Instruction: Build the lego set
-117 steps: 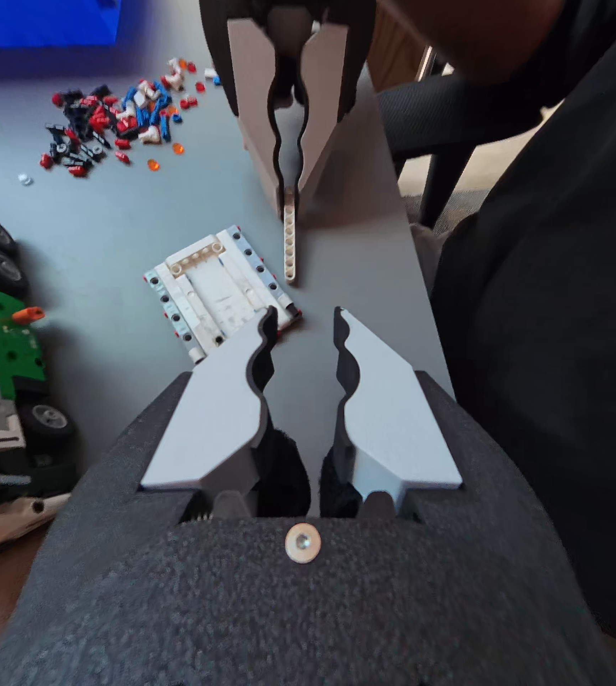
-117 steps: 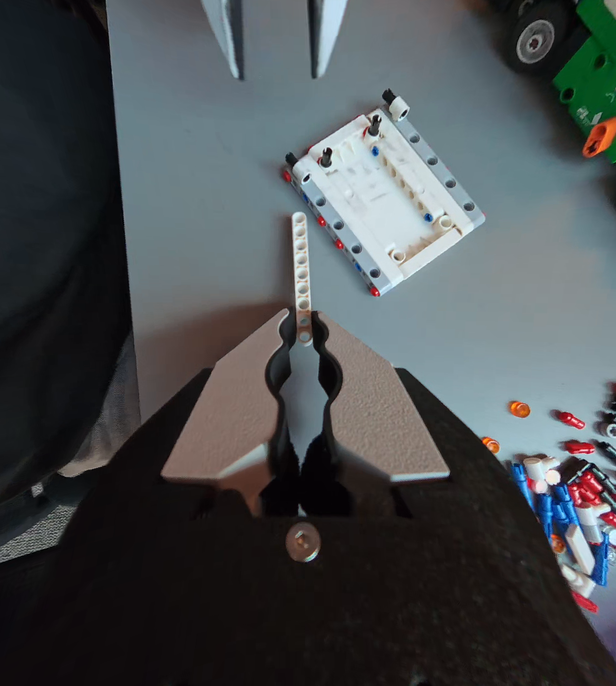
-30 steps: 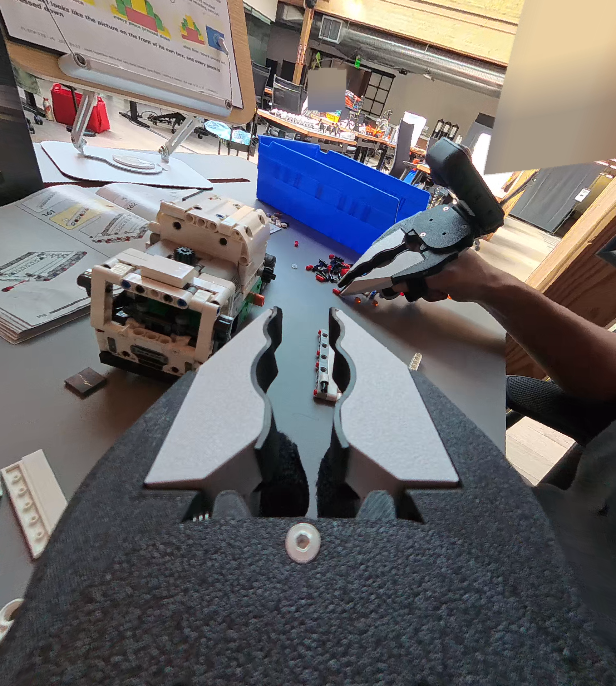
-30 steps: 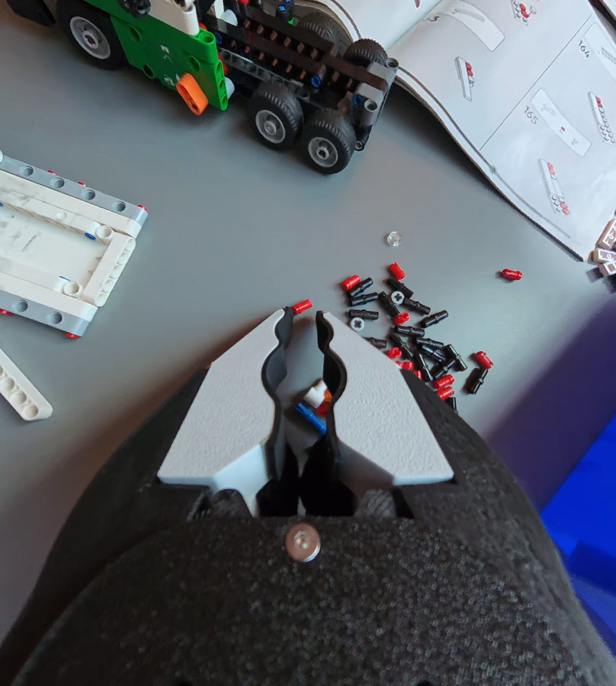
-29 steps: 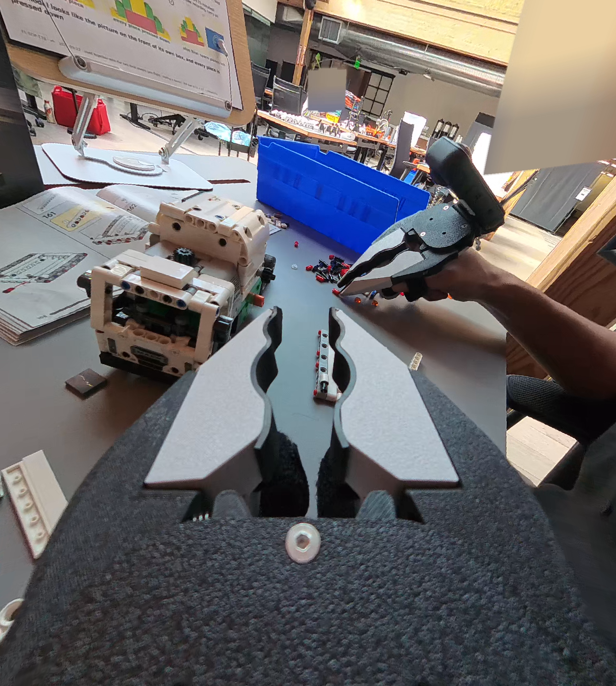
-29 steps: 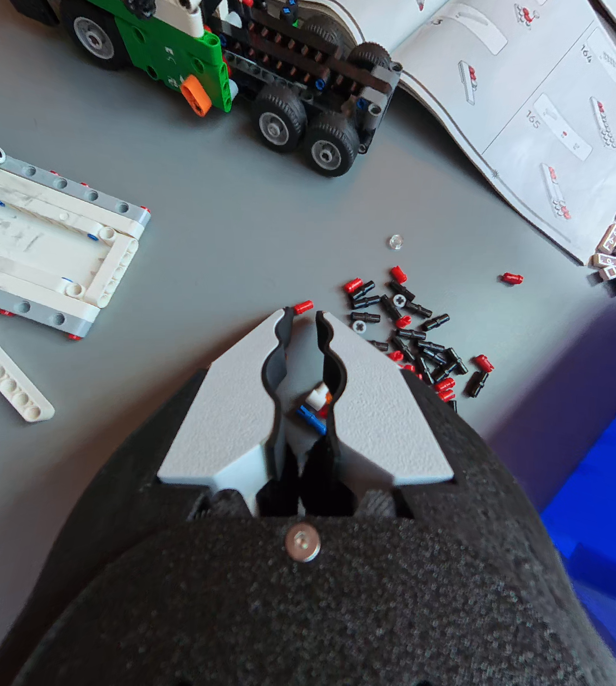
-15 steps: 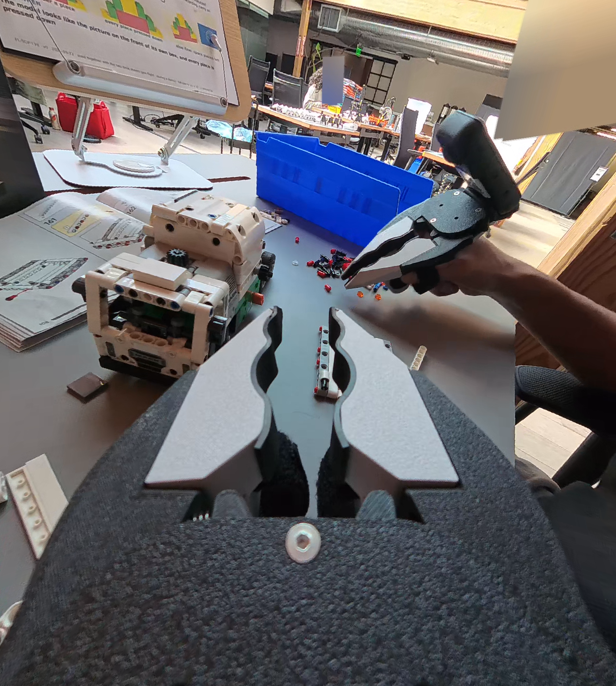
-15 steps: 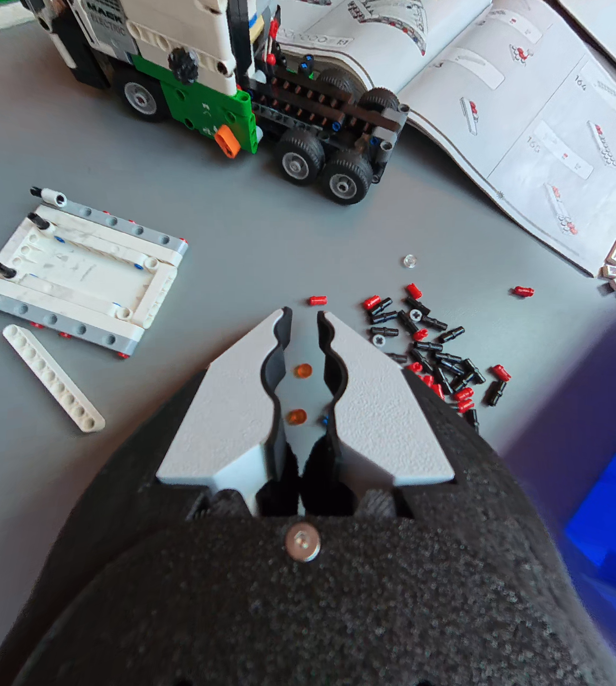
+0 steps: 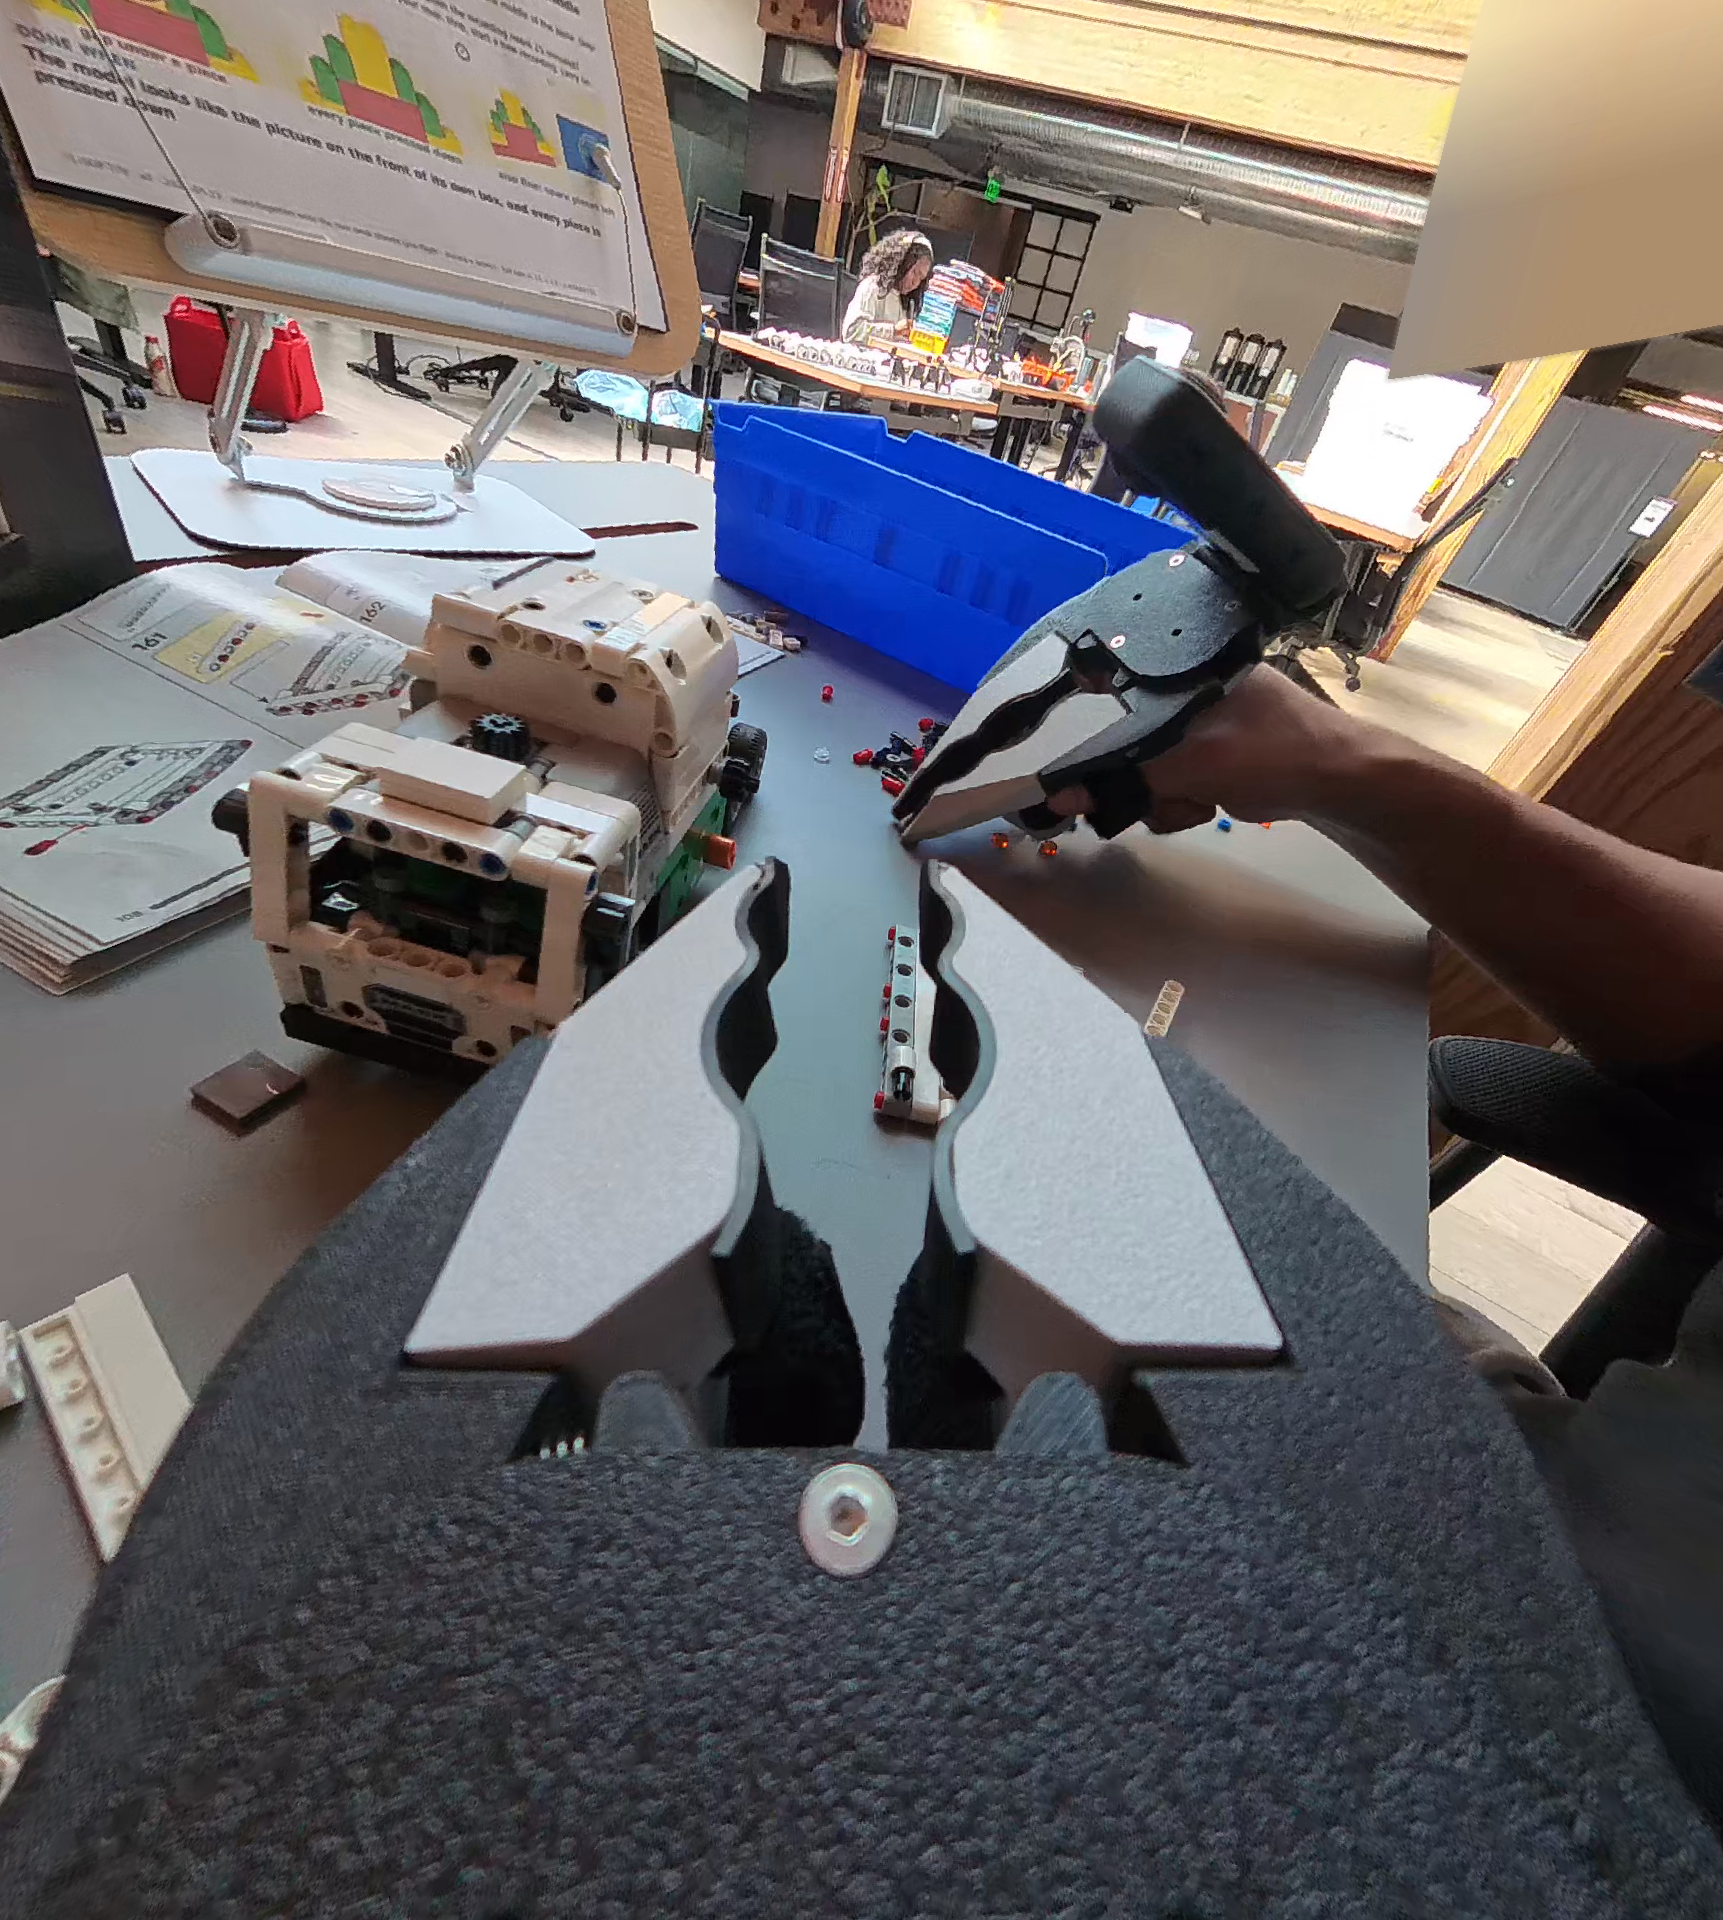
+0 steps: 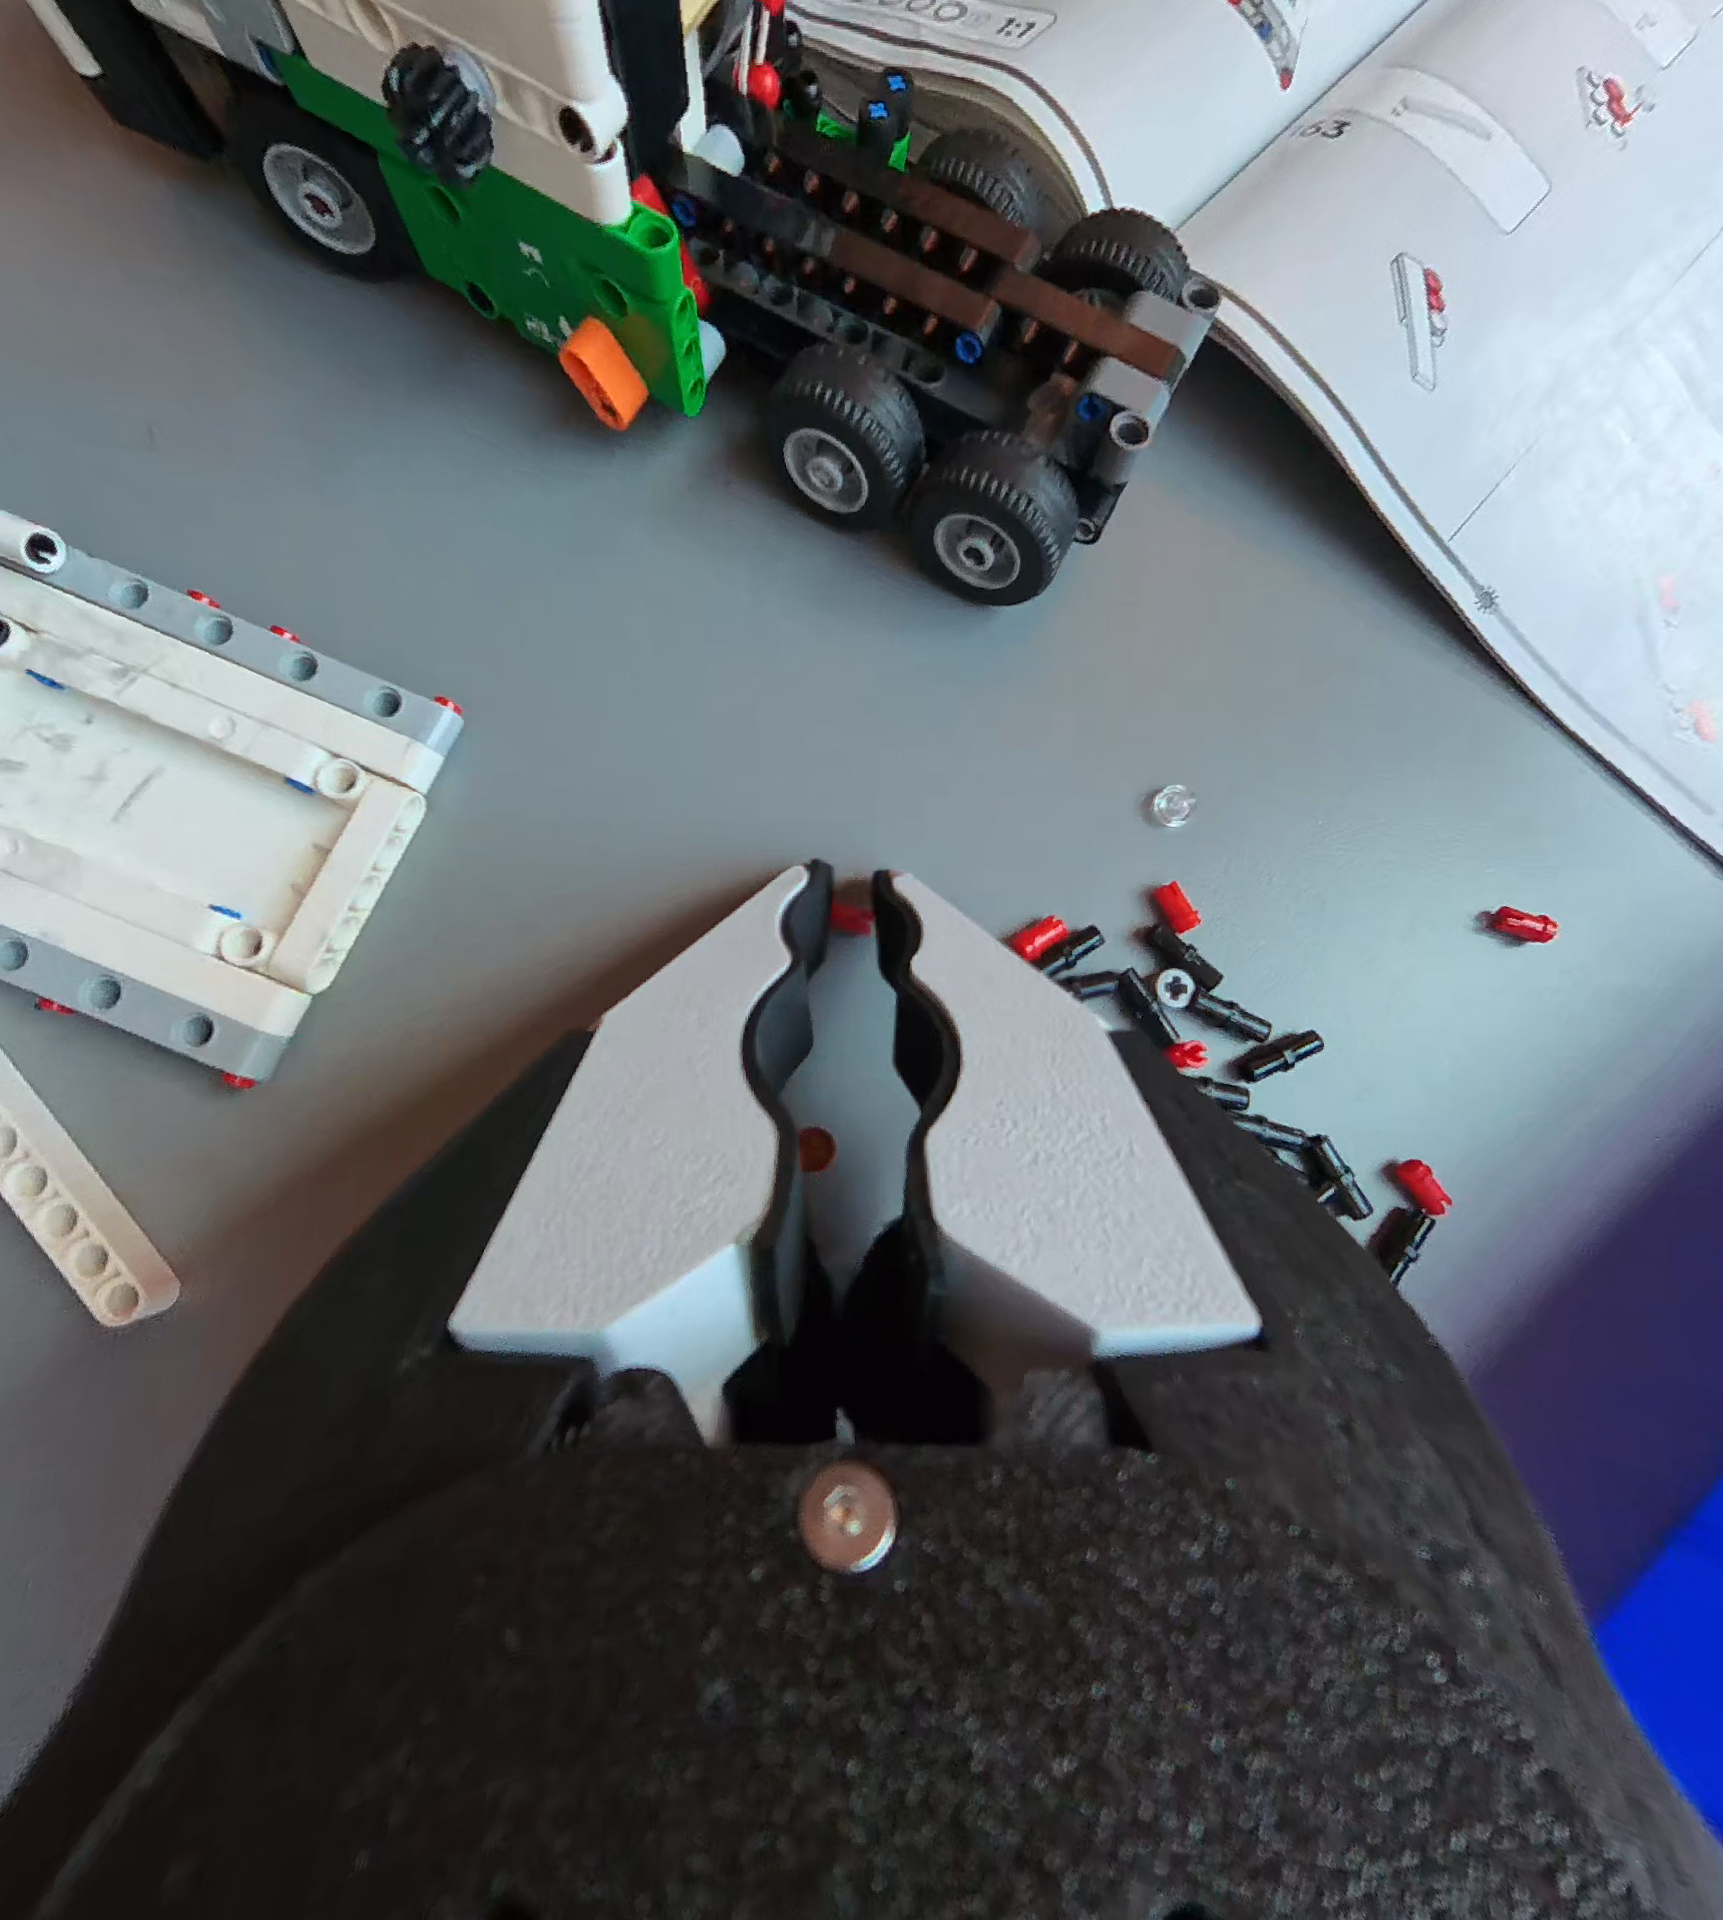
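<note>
The partly built white and green truck [image 9: 483, 831] stands on the grey table, left of my left gripper [image 9: 852, 883], which is open, empty and held above the table. A flat white panel assembly [image 9: 904, 1018] lies just beyond its fingers. My right gripper [image 10: 849, 883] has its tips down on the table and is shut on a small red pin [image 10: 849, 916]. An orange round stud [image 10: 815, 1148] lies on the table under its jaws. The truck [image 10: 628, 239] is ahead of it and the panel assembly [image 10: 140, 810] to its left. The right gripper also shows in the left wrist view [image 9: 1002, 769].
A pile of black and red pins [image 10: 1231, 1039] lies right of the right gripper, with a clear stud [image 10: 1171, 805] beyond. A long white beam [image 10: 26, 1153] lies at left. The open instruction booklet [image 10: 1511, 364] and a blue bin [image 9: 898, 561] are at the back. Loose plates [image 9: 98, 1392] lie near left. The gap from one gripper's tips to the other's is roughly 20 centimeters. My right gripper is the nearer one to the orange round stud [image 10: 815, 1148]: about 5 centimeters, against 25 centimeters.
My right gripper moved forward and down to the lone red pin, and its jaws narrowed around it. The left gripper stayed open and nearly still.
</note>
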Demonstrator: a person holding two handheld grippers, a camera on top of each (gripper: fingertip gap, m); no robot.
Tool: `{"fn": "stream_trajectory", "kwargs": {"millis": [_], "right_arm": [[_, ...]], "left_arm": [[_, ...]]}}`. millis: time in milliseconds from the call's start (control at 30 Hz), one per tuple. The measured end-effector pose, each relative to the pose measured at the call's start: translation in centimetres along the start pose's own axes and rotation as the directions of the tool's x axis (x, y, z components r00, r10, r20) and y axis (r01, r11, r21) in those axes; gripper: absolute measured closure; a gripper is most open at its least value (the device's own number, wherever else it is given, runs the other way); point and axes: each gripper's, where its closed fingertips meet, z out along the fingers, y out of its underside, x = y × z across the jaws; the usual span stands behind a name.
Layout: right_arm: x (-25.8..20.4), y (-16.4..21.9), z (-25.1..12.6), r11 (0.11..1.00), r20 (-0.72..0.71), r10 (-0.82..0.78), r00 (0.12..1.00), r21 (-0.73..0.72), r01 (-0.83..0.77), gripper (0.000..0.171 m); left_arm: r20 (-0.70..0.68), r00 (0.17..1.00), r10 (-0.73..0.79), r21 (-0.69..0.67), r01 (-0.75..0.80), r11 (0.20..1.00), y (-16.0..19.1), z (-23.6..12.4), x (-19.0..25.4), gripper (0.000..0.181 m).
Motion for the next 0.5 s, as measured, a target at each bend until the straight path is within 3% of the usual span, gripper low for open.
{"fn": "stream_trajectory", "kwargs": {"millis": [133,500], "right_arm": [[-0.55,0.26,-0.66,1.0,0.015,-0.003,1.0,-0.004,0.003,0.156],[-0.79,0.19,-0.23,1.0,0.038,-0.005,0.999,0.007,0.005,0.162]], "left_arm": [[-0.009,1.0,-0.017,-0.019,0.017,1.0,0.23,0.18,-0.04,0.159],[-0.009,1.0,-0.019,-0.009,0.019,1.0,0.1,0.09,-0.07,0.159]]}}
